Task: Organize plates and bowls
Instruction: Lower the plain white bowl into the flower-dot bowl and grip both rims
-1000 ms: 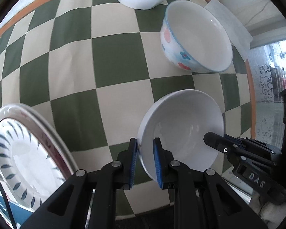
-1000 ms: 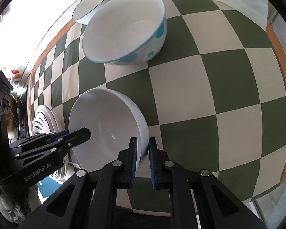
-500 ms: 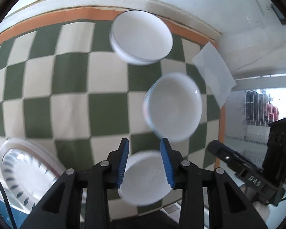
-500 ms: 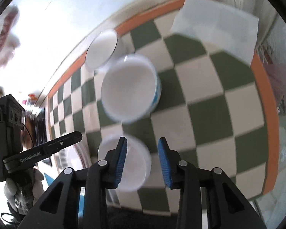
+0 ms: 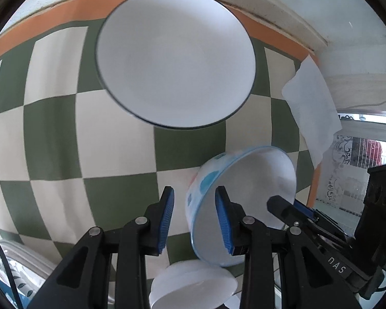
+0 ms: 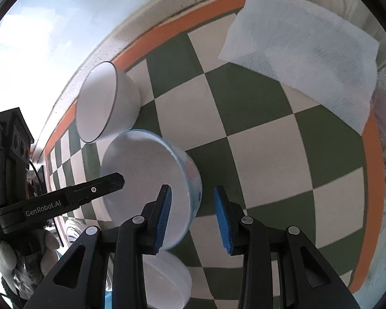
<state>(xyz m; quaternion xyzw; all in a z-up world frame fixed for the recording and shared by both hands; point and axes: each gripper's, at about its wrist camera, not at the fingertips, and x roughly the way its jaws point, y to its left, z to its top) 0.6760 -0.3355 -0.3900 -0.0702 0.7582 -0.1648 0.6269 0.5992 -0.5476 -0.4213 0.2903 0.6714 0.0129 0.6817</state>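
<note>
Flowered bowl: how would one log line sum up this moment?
left gripper: open, straddling rim | right gripper: open, straddling opposite rim | flowered bowl: ungripped on checkered cloth | plain white bowl: below

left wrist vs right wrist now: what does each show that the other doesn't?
Left wrist only: the patterned plate at the lower left edge, and the dark-rimmed bowl's inside seen from above.

Right wrist only: the gloved hand holding the left claw, and the paper towel in full.

Both: the dotted bowl with both open claws at its rim, the dark-rimmed bowl, the plain white bowl, the checkered cloth.
</note>
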